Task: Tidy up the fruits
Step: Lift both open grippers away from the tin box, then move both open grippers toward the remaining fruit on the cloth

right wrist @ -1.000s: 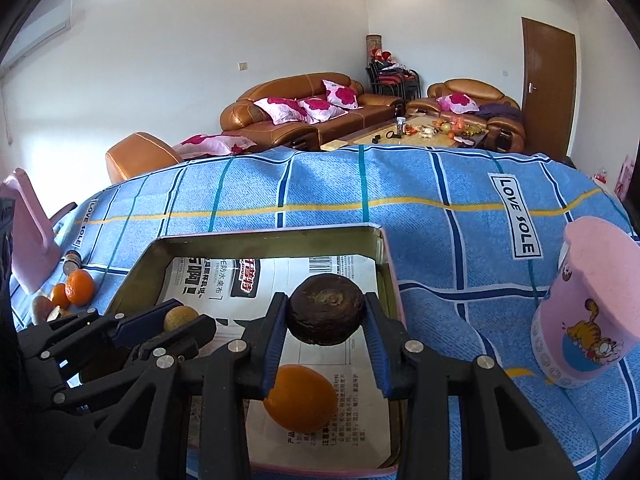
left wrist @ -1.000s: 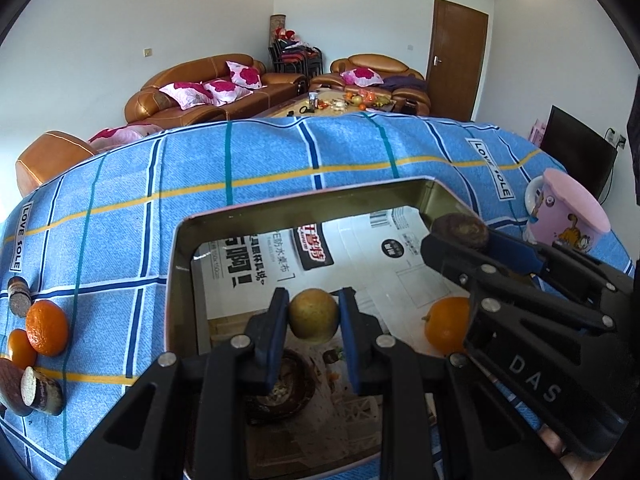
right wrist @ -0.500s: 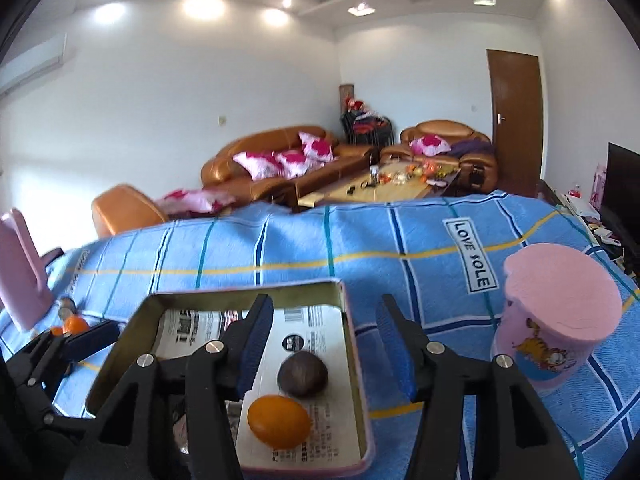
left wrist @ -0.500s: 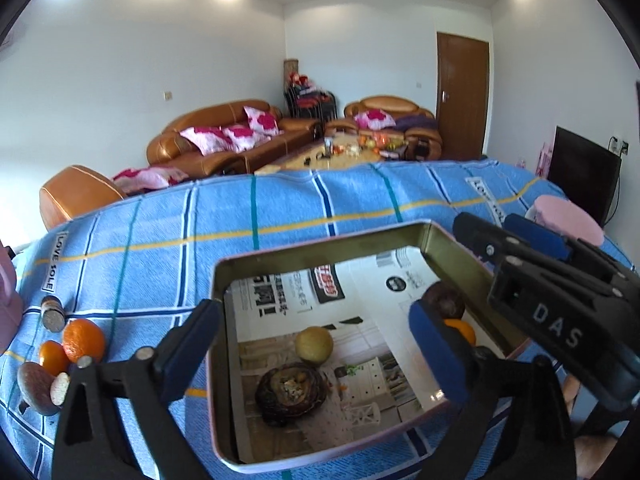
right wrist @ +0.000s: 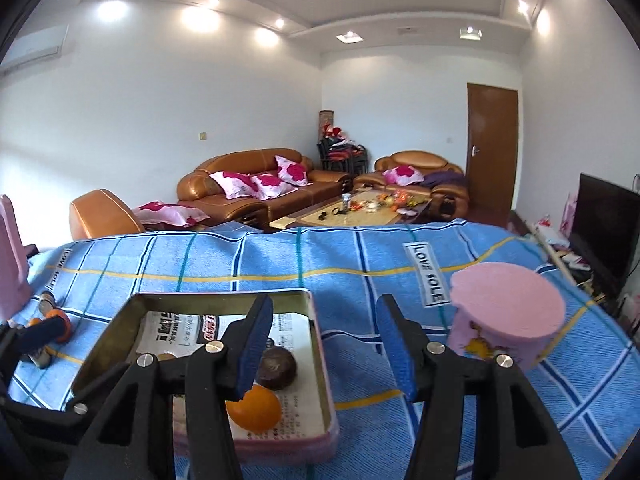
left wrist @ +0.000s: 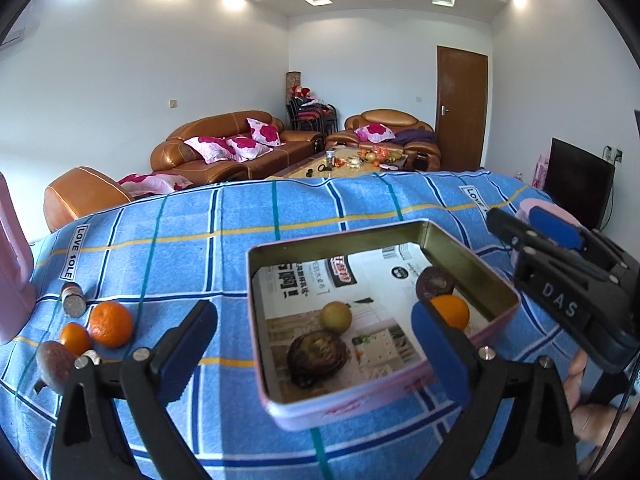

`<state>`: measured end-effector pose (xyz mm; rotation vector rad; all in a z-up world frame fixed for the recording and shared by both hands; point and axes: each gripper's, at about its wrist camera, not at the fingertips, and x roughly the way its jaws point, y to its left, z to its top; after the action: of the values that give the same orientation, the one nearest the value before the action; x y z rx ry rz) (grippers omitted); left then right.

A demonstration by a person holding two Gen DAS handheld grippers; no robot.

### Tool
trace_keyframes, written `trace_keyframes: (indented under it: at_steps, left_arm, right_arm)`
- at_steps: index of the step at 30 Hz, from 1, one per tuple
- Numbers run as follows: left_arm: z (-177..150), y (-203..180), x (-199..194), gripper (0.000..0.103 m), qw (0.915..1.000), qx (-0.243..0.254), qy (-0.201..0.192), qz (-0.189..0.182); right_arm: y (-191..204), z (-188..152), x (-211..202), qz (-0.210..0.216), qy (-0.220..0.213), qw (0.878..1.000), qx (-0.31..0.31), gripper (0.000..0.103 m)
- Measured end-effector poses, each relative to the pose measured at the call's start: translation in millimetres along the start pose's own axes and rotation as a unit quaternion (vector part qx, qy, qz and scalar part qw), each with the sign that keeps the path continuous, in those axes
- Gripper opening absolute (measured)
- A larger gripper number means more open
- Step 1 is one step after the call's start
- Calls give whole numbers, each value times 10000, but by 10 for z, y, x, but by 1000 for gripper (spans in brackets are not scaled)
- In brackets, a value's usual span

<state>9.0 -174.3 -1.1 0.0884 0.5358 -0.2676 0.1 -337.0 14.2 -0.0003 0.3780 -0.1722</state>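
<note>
A paper-lined metal tin sits on the blue checked cloth. In it lie a yellow-green fruit, a large dark wrinkled fruit, a dark brown round fruit and an orange. My left gripper hangs open and empty above the tin's near side. My right gripper is open and empty over the tin's right edge; it also shows in the left wrist view. Left of the tin lie two oranges and a brown fruit.
A pink cartoon cup stands upside down right of the tin. A small jar lies by the loose oranges, and a pink object stands at the far left. Sofas and a coffee table fill the room beyond the table.
Both grippers let go: the yellow-green fruit and the dark brown fruit now lie in the tin. Both grippers have opened, risen and pulled back toward me.
</note>
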Motion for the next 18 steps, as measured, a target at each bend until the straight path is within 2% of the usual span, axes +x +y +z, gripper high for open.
trace_keyframes:
  at_steps: [7, 11, 15, 18]
  left_arm:
    - [-42, 215, -196, 100, 10000, 62, -52, 11]
    - [-34, 434, -289, 100, 9999, 28, -106, 116]
    - [-41, 667, -336, 100, 9993, 39, -148, 336]
    - [-50, 840, -349, 100, 9988, 1, -132, 471]
  right_arm:
    - [-237, -104, -273, -345, -75, 9993, -93, 56]
    - [-250, -124, -278, -501, 146, 9986, 14, 56]
    - [-59, -92, -295, -170, 274, 9990, 319, 56]
    - [256, -2, -306, 215, 369, 9985, 339, 56]
